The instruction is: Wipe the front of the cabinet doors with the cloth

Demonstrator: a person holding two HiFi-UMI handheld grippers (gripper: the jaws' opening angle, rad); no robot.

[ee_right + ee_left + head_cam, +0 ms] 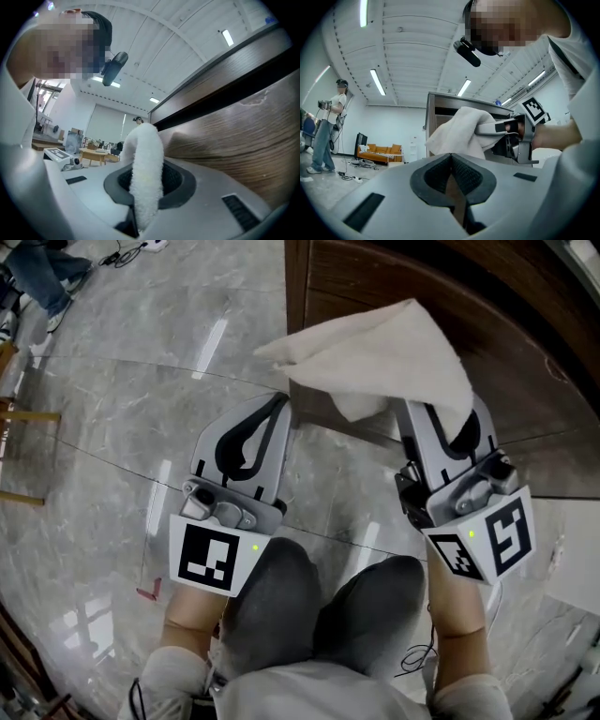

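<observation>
Right gripper (442, 432) is clamped on the cloth (375, 352), and its own view shows it plainly: a thick white fold of cloth is pinched between the two dark pads and stands up out of the jaws. From the head view, the cloth fans out ahead of that gripper in a broad, pale triangle, with its far corner reaching to the left. It hangs over the lower edge of the cabinet door (450, 296), the dark brown wood at the upper right. The grained wooden front runs close along the right side of the right gripper view, and the cloth throws a soft shadow on it. Whether cloth and wood are touching, I can't tell from here.

Left gripper (281, 404) is clenched on nothing, its pads pressed together tip to tip. It sits beside the right one, over the grey marble floor (122, 381), and its tips are near the cloth's lower left edge. The person's knees (319, 601) in grey trousers show below both grippers. In the left gripper view, an orange sofa (379, 152) stands by the far wall, and another person (328, 126) stands at the left.
</observation>
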